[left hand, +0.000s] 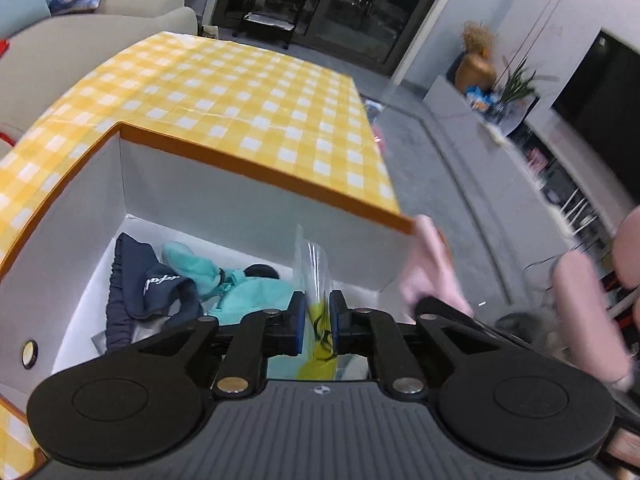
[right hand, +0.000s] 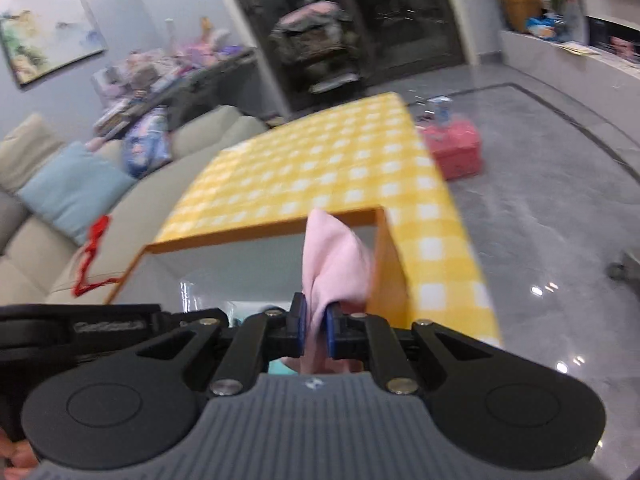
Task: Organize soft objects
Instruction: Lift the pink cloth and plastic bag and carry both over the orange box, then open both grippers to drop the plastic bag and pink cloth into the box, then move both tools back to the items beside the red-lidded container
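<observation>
Pink cloth [right hand: 334, 264] pinched in right tool [right hand: 316, 334], long axis upright, over orange box [right hand: 384, 276] corner. Left tool [left hand: 318, 322] clamps clear bag [left hand: 314, 276], upright, inside box.

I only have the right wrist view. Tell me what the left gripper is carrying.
Observer: The left gripper is shut on a clear plastic bag with something yellow inside.
Operator: Report where it is relative to the box.
Observer: It hangs over the open box, pointing into it.
Operator: List what's already in there.
Observer: A navy garment and a teal knitted item lie on the box floor.
Operator: Say whether my pink cloth shows from that side.
Observer: Yes, the pink cloth is at the box's right corner, blurred.
</observation>
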Tool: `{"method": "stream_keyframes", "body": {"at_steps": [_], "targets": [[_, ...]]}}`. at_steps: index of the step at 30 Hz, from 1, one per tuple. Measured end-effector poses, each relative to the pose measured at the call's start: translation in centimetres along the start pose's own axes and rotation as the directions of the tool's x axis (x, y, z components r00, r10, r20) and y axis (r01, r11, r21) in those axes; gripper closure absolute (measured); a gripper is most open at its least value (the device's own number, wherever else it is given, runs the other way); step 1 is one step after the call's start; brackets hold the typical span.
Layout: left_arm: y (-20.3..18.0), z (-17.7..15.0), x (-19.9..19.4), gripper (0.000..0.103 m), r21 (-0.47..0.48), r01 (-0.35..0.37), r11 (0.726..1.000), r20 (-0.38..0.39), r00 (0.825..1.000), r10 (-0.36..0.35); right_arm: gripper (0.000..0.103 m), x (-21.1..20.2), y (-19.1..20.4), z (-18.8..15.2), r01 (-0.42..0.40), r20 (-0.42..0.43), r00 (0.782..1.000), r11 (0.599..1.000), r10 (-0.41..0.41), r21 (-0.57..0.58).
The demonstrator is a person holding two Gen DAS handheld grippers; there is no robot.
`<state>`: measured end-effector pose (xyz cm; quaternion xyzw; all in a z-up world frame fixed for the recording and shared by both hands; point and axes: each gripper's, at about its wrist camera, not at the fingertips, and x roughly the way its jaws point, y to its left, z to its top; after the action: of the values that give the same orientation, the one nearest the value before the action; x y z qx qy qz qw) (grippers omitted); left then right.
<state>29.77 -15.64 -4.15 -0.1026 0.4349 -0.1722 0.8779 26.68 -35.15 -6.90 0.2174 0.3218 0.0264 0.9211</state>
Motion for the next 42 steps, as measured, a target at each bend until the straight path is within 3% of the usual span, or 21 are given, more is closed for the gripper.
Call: {"method": "stream_keyframes", "body": {"at_steps": [4,6,9,11,16,18,19,22,24,25,27,29,30,32,33,37,40,42], "targets": [[-0.4,0.0,1.2,0.038,-0.020,-0.031,0.999,-0.027,0.999,0.031,0.094,-0.2,1.0,0.3,-0.013,-0.005,1.000,0.994,0.013,-0.105],[-0.2,0.0,1.4,0.031,-0.053,-0.037,0.998,-0.014,0.999,0.037,0.094,-0.3,0.3,0.1,-0.020,0.023,1.000,0.998,0.021,-0.061],[0.6,0.1,1.3,0.015,-0.130,0.041,0.991,-0.022,0.999,-0.045,0.094,-0.5,0.3,-0.4,-0.041,0.034,0.998,0.996,0.044,-0.076],[1.0,0.2,1.1,0.014,-0.162,0.055,0.985,-0.019,0.998,-0.059,0.094,-0.1,0.9,-0.6,-0.026,0.030,0.999,0.995,0.029,-0.100],[1.5,0.5,1.0,0.011,-0.175,0.001,0.984,0.007,1.000,0.000,0.093,0.6,0.9,-0.8,-0.004,0.025,1.000,0.995,0.006,-0.103],[1.6,0.5,1.1,0.010,-0.175,-0.014,0.985,-0.001,1.000,0.014,0.086,0.7,0.9,-0.7,0.018,0.032,0.999,0.995,-0.015,-0.096],[1.7,0.5,1.1,0.010,-0.176,-0.030,0.984,-0.008,1.000,0.029,0.077,0.7,1.0,-0.7,0.019,0.034,0.999,0.995,-0.016,-0.101],[2.1,0.3,1.0,0.010,-0.178,-0.069,0.982,-0.013,0.998,0.068,0.076,0.5,1.5,-0.8,0.024,0.054,0.998,0.993,-0.018,-0.116],[2.2,0.2,0.7,0.010,-0.170,-0.080,0.982,-0.007,0.997,0.080,0.066,0.3,1.6,-0.8,0.039,0.065,0.997,0.992,-0.031,-0.119],[2.2,0.2,0.7,0.011,-0.164,-0.078,0.983,-0.005,0.997,0.079,0.054,0.3,1.6,-0.9,0.057,0.069,0.996,0.992,-0.050,-0.112],[2.3,0.1,0.7,0.010,-0.158,-0.059,0.986,-0.004,0.998,0.059,0.048,0.2,1.5,-1.0,0.040,0.071,0.997,0.994,-0.033,-0.104],[2.5,0.1,0.6,0.011,-0.176,-0.040,0.984,-0.011,0.999,0.039,0.028,0.0,1.9,-1.0,0.015,0.076,0.997,0.994,-0.006,-0.113],[2.7,0.0,0.5,0.011,-0.184,-0.034,0.982,-0.006,0.999,0.033,0.025,-0.2,2.2,-1.1,0.013,0.088,0.996,0.992,-0.003,-0.123],[3.0,0.2,0.2,0.011,-0.198,-0.039,0.980,0.013,0.999,0.043,0.007,-0.5,2.9,-1.1,0.033,0.113,0.993,0.987,-0.016,-0.156],[3.1,0.2,-0.1,0.011,-0.206,-0.038,0.978,0.026,0.999,0.044,0.003,-0.6,3.0,-1.1,0.038,0.120,0.993,0.986,-0.019,-0.162],[4.0,0.4,-0.9,0.011,-0.242,0.009,0.970,0.051,0.999,0.003,0.003,-0.8,2.9,-0.7,-0.011,0.101,0.995,0.992,0.024,-0.127],[4.3,0.6,-1.4,0.011,-0.252,0.008,0.968,0.063,0.998,0.008,0.003,-1.0,3.1,-0.8,-0.007,0.112,0.993,0.991,0.023,-0.136],[4.3,0.6,-1.7,0.011,-0.246,0.004,0.969,0.072,0.997,0.014,0.003,-0.6,3.3,-0.8,-0.007,0.075,0.997,0.990,0.018,-0.143]]}}
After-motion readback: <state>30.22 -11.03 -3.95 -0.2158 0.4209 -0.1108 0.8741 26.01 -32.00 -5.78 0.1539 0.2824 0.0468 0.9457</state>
